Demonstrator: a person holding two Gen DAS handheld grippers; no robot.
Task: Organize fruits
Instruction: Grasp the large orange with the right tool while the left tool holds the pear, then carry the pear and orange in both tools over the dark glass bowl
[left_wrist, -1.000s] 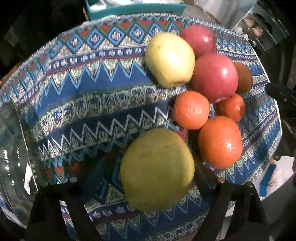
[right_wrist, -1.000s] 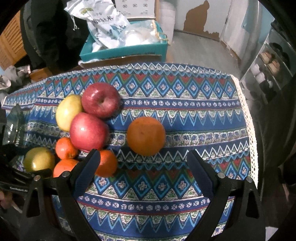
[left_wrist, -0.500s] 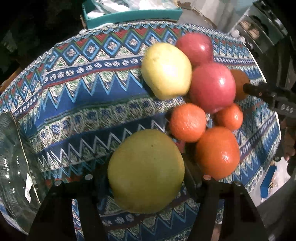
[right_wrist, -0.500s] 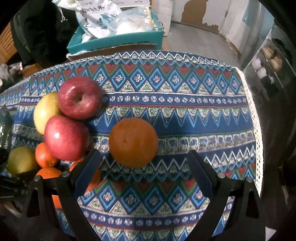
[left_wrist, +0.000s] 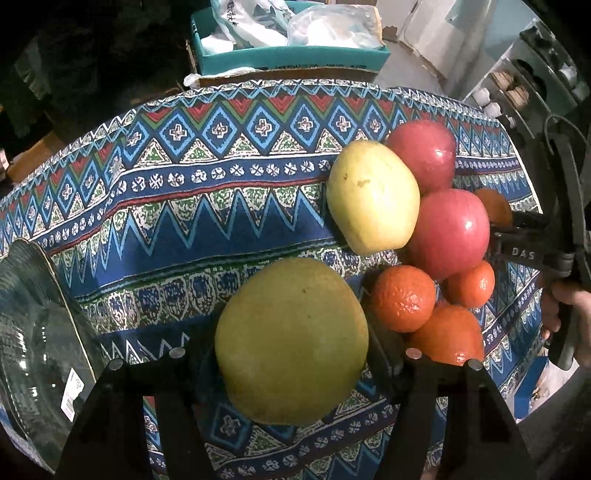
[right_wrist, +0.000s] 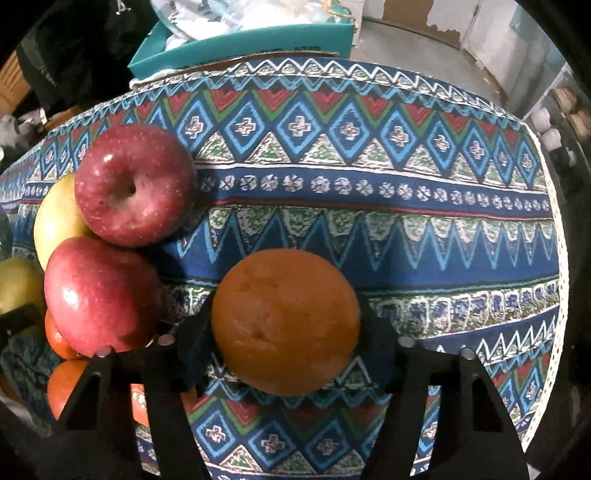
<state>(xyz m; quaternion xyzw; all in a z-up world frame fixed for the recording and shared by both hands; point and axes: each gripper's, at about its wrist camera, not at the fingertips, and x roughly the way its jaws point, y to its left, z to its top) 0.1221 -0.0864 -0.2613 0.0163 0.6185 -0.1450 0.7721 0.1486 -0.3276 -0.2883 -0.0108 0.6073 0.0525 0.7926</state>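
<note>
My left gripper is shut on a large green pear, its fingers pressed on both sides. Beyond it lie a yellow pear, two red apples, and several small oranges. My right gripper is shut on a big orange on the patterned tablecloth. In the right wrist view two red apples and the yellow pear lie to its left. The right gripper also shows in the left wrist view, at the far orange.
A glass bowl with a label stands at the left edge of the left wrist view. A teal box with plastic bags sits beyond the table's far edge. The cloth's lace edge marks the table's right side.
The left fingers have closed in on the green pear. The right gripper moved forward over the big orange and closed its fingers on it.
</note>
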